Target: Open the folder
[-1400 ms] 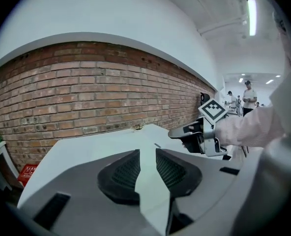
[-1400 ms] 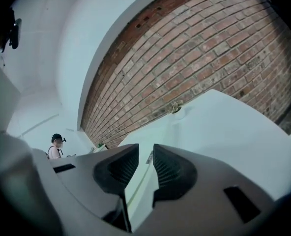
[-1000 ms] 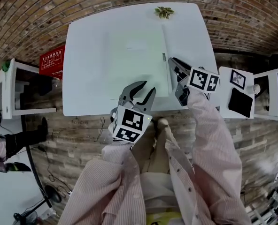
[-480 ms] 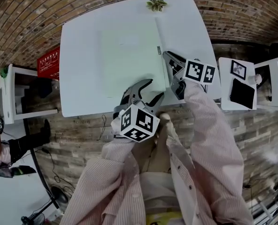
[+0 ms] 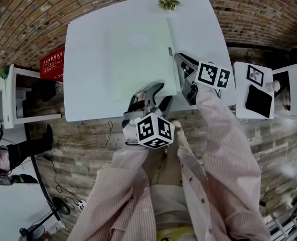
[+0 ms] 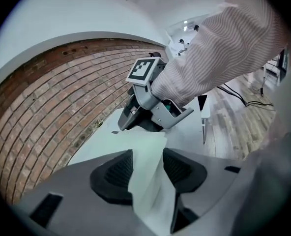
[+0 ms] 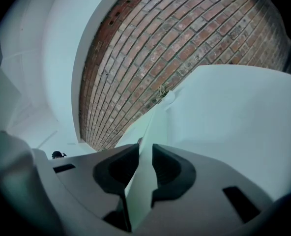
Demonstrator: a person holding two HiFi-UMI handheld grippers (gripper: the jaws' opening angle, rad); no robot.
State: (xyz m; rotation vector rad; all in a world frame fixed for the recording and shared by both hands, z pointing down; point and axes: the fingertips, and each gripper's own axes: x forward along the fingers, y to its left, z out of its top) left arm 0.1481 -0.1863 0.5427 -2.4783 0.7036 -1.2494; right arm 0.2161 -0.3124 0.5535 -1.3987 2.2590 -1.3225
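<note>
One pale-green folder, flat on one white table. Two grippers at its near corner: left gripper closing loosely around it, right gripper clamping its edge.

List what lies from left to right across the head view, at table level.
White shelf unit → red box → pale green folder → right claw, clamped on that folder's right edge → black flat panel.

light: bright, even | shadows: faint | glare: none | edges: strong fisheye bending, dark vignetted corners | close foreground: soft
</note>
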